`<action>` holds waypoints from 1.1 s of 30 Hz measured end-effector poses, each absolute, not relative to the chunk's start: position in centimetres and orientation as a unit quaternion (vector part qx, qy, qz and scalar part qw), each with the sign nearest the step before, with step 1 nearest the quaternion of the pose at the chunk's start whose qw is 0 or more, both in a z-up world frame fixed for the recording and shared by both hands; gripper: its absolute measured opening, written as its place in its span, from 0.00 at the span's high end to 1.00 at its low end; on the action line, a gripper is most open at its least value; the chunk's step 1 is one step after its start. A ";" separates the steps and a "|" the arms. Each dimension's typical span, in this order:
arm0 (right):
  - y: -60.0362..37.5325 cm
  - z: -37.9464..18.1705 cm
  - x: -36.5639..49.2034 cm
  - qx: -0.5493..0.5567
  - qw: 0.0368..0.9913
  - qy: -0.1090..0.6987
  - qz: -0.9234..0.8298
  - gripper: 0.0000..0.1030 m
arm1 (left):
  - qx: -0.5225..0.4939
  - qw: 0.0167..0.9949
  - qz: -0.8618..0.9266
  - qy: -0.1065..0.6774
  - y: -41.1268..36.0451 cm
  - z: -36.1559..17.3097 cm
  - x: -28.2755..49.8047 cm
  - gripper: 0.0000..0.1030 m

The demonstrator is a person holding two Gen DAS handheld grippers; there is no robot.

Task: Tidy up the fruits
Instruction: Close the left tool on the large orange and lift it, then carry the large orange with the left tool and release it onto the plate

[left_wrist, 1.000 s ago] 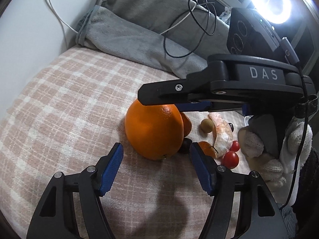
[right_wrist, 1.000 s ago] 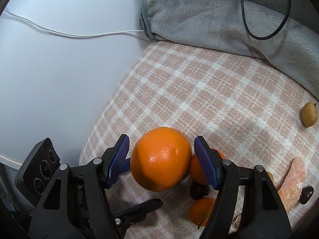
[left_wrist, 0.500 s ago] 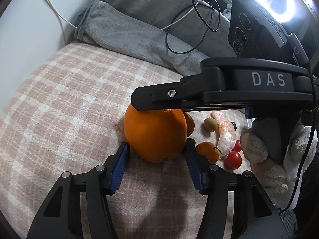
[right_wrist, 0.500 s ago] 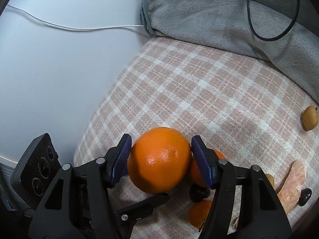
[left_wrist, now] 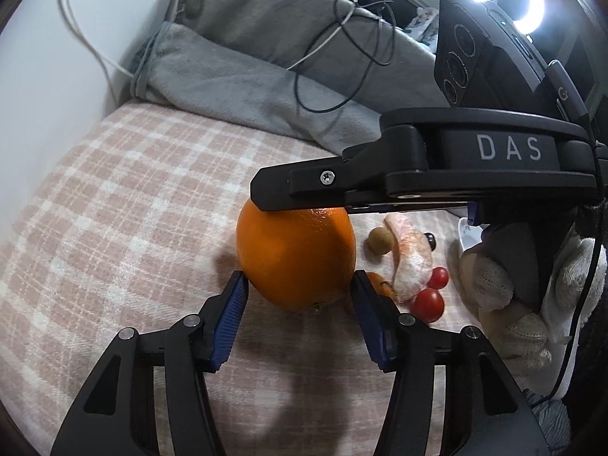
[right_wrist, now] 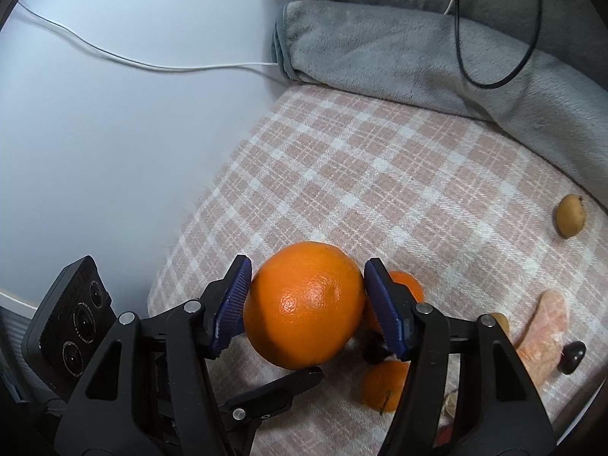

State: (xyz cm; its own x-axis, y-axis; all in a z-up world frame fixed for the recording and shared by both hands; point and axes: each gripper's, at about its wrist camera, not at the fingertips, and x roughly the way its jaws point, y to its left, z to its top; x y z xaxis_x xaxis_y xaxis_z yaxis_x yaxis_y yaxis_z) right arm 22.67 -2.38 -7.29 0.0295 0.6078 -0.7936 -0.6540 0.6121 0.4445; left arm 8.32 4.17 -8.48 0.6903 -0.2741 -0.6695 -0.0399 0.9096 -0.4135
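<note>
Gripping fingers: the large orange [right_wrist: 304,306] is bracketed by both grippers; the right gripper [right_wrist: 306,304] is pressed shut on its two flanks, blue ribbed pads touching peel.
Left gripper [left_wrist: 298,292]: narrow, pads at the orange's lower sides; firm contact cannot be told.
Direction: the orange is dead ahead of both, with no long axis to align, being near round.
Surface: glossy, dimpled peel, resting on a soft checked blanket [left_wrist: 125,205].
Beyond: small oranges [right_wrist: 383,383], cherry tomatoes [left_wrist: 427,304], a pale peeled segment [left_wrist: 412,262], a brown fruit [right_wrist: 569,216] lie scattered, well apart from a grey fleece [right_wrist: 418,49].
</note>
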 end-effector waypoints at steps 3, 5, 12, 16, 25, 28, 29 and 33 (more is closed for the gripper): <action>-3.6 -6.4 22.3 -0.015 0.724 0.534 0.437 0.37 | -0.195 0.900 -0.071 0.384 3.4 -7.9 8.5 0.47; -4.5 -5.9 22.1 -0.011 0.728 0.531 0.433 0.37 | -0.189 0.902 -0.077 0.380 2.9 -7.5 8.5 0.47; -8.5 -4.2 21.3 0.002 0.749 0.520 0.411 0.37 | -0.176 0.906 -0.104 0.372 0.3 -6.6 9.3 0.47; -11.3 -3.3 21.1 0.015 0.760 0.513 0.398 0.37 | -0.166 0.906 -0.121 0.369 -1.3 -6.1 10.0 0.47; -16.3 -2.5 21.8 0.042 0.782 0.505 0.364 0.37 | -0.145 0.902 -0.161 0.372 -5.3 -5.7 11.7 0.47; -18.5 -2.6 22.1 0.049 0.787 0.504 0.352 0.37 | -0.138 0.900 -0.176 0.374 -7.0 -5.8 12.4 0.47; -19.2 -2.7 22.2 0.053 0.789 0.504 0.347 0.37 | -0.135 0.899 -0.182 0.375 -7.6 -5.9 12.6 0.47; -22.1 -3.1 22.4 0.068 0.795 0.504 0.330 0.37 | -0.127 0.894 -0.200 0.380 -10.0 -6.0 13.3 0.47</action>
